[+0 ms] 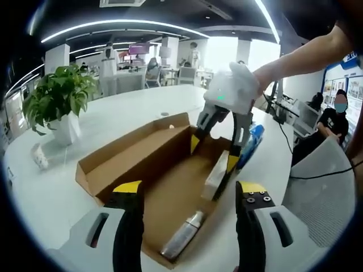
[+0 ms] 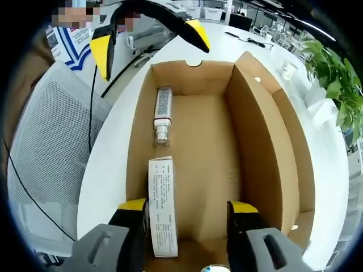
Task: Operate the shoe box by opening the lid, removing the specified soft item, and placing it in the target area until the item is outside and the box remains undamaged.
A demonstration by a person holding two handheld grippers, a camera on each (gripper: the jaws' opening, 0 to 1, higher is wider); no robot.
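Shoebox (image 2: 198,153) sits open on the white worktop (image 1: 130,113), its cardboard lid flap (image 1: 133,150) folded out flat to one side. I have my right tool (image 2: 190,212) lowered into one end of the box with its yellow-tipped jaws spread wide; they grip nothing. In the right gripper view, just inside the jaw at 7 o'clock, a slim white printed carton (image 2: 161,204) stands against the box wall; I can't tell whether the jaw touches it. Beyond it, toward 12 o'clock along the same wall, a small silver bottle (image 2: 162,116) lies on the box floor. I cannot make out any soft item in the box.

My left tool (image 1: 190,198) hovers over the other end of the box, jaws wide apart and empty. In the left gripper view the bottle (image 1: 184,238) lies between them on the box floor, and the right tool (image 1: 215,150) reaches down into the far end at 1 o'clock, held by a hand (image 1: 266,79).

Farther out, a potted green plant (image 1: 59,99) stands on the worktop at 10 o'clock, a blue object (image 1: 252,144) lies just beside the box at 2 o'clock, and a grey mesh chair (image 1: 323,187) sits at 4 o'clock.
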